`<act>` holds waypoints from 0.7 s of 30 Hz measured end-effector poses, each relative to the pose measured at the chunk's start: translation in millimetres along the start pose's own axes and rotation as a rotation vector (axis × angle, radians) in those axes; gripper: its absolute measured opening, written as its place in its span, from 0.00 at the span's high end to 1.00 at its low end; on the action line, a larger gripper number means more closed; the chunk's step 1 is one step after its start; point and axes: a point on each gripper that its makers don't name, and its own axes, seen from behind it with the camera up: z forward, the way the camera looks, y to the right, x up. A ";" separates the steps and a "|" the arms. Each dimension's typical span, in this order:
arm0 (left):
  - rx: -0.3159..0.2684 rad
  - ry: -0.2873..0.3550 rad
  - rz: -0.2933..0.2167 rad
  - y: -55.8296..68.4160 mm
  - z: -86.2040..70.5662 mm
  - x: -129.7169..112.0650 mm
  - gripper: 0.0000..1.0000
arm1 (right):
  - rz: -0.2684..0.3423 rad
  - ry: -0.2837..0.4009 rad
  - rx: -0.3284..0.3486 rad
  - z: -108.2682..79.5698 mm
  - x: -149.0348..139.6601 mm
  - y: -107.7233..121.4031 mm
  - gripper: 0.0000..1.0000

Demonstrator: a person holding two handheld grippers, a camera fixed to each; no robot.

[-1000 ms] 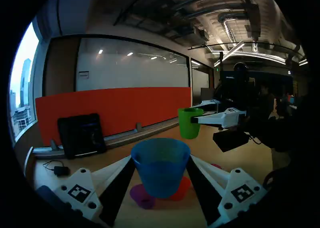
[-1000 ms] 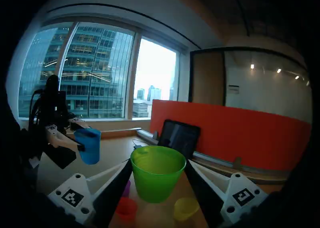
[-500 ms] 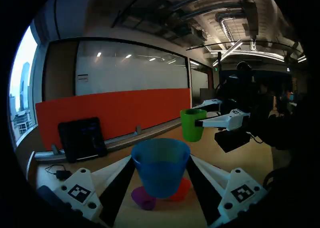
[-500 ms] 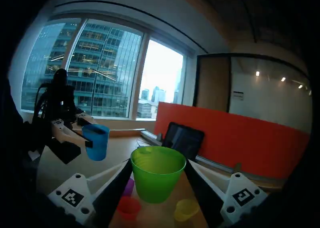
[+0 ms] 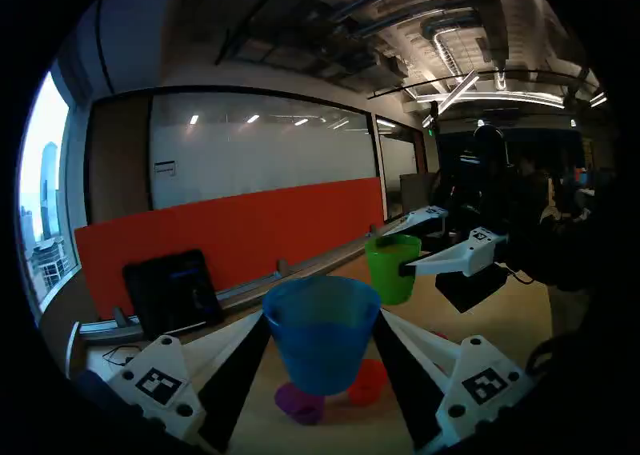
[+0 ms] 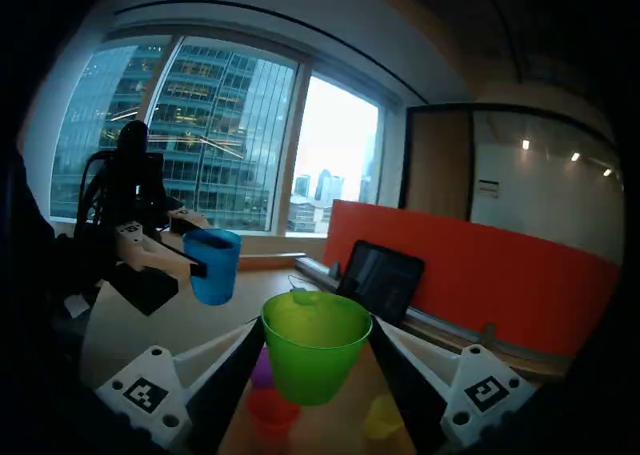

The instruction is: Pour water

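In the left gripper view my left gripper [image 5: 322, 339] is shut on an upright blue cup [image 5: 322, 331], held above the wooden table [image 5: 512, 315]. Farther off to the right, the right gripper [image 5: 448, 255] holds a green cup [image 5: 391, 266]. In the right gripper view my right gripper [image 6: 316, 355] is shut on that green cup [image 6: 315, 343], also upright. To its left the left gripper [image 6: 156, 251] carries the blue cup [image 6: 213, 266], with a dark-sleeved person behind it. Whether either cup holds water cannot be told.
Small cups stand on the table below: a purple cup [image 5: 298, 403] and a red cup [image 5: 366, 381], seen again as the red cup [image 6: 272, 411], purple cup [image 6: 261, 369] and a yellow cup [image 6: 382, 417]. A dark tablet [image 5: 172, 291] leans against the orange partition [image 5: 240, 227]. Large windows [image 6: 200, 151] lie behind.
Both cups have drawn closer together. In the left gripper view the green cup sank lower and looms larger; in the right gripper view the blue cup shifted right and rose.
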 end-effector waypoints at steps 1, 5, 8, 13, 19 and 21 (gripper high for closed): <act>0.001 0.001 0.005 -0.3 -0.4 1.5 0.15 | -0.001 -0.001 0.003 0.1 -0.6 -1.8 0.06; 0.005 0.003 0.030 -1.0 -1.7 7.5 0.15 | -0.002 -0.004 0.017 -0.2 -3.8 -9.0 0.06; 0.013 0.004 0.054 -2.2 -2.6 12.7 0.15 | -0.002 -0.007 0.027 -0.7 -6.9 -14.4 0.06; 0.031 0.006 0.095 -4.1 -4.9 22.7 0.15 | -0.008 -0.009 0.038 -1.4 -9.4 -22.2 0.06; 0.046 0.011 0.150 -3.9 -6.2 35.9 0.15 | -0.008 -0.010 0.054 -1.1 -11.9 -31.5 0.06; 0.051 0.011 0.169 -4.0 -6.1 40.0 0.15 | -0.009 -0.010 0.058 -0.8 -12.8 -34.2 0.06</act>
